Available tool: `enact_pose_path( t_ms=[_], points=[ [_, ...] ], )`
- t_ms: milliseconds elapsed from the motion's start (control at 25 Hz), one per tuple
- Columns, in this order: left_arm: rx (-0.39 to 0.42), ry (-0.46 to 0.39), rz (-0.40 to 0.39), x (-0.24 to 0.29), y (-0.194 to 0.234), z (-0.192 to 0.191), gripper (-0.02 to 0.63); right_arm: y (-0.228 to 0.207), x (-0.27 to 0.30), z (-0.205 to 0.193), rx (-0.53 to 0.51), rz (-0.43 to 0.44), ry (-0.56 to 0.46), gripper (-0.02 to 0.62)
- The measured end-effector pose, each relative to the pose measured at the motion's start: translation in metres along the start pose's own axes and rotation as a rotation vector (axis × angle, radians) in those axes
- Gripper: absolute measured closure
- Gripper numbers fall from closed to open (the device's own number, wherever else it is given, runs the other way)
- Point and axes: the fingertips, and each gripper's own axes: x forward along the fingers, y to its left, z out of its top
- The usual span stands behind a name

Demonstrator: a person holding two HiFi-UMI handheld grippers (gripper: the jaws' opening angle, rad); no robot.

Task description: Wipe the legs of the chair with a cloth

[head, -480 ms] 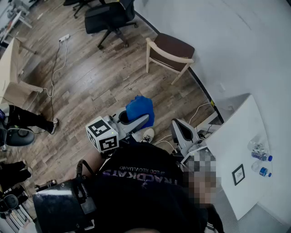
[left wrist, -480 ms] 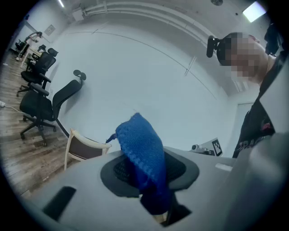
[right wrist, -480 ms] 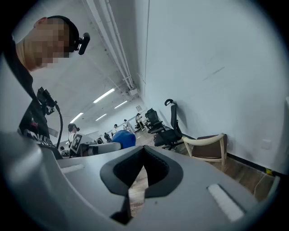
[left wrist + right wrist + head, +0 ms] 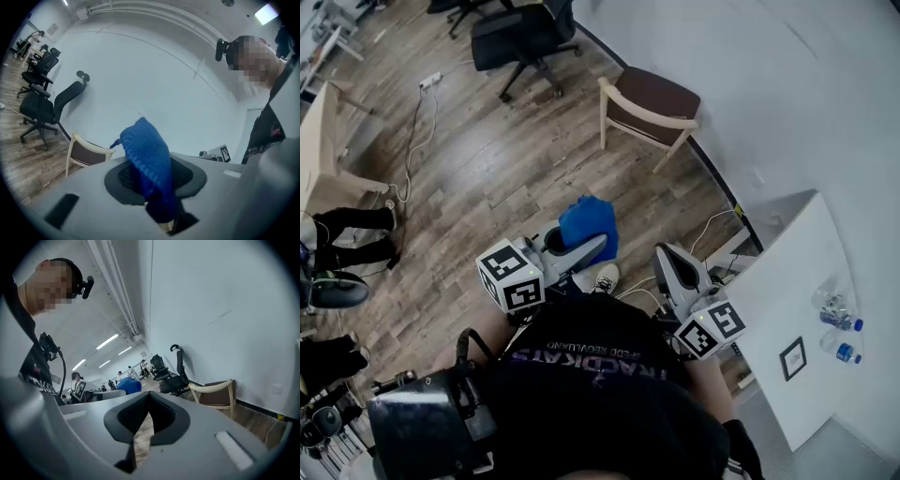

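A wooden chair (image 4: 649,108) with a brown seat stands against the white wall, well ahead of both grippers. It also shows in the left gripper view as the chair (image 4: 86,153) and in the right gripper view as the chair (image 4: 216,393). My left gripper (image 4: 572,248) is shut on a blue knitted cloth (image 4: 589,223), which bulges up out of the jaws as the cloth (image 4: 149,157). My right gripper (image 4: 673,267) hangs beside it, shut with nothing between its pads. The chair's legs (image 4: 605,131) are untouched.
Black office chairs (image 4: 525,36) stand further back on the wood floor. A white table (image 4: 787,281) with water bottles (image 4: 839,323) is at my right. Cables (image 4: 412,141) run across the floor, and a pale wooden table (image 4: 323,150) and a person's legs (image 4: 356,239) are at the left.
The person's legs at the left edge have shifted. The right gripper's marker cube now shows where a mosaic patch lay. Both grippers and the cloth have hardly moved.
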Motion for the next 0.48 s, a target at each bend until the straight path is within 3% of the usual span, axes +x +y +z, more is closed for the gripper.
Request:
enact_pose_path(
  t_ms=[480],
  points=[
    [-0.014, 0.003, 0.001, 0.0056, 0.0048, -0.0006, 0.479, -0.0073, 0.0003, -0.0006, 0.011, -0.015, -0.008, 0.588]
  ],
)
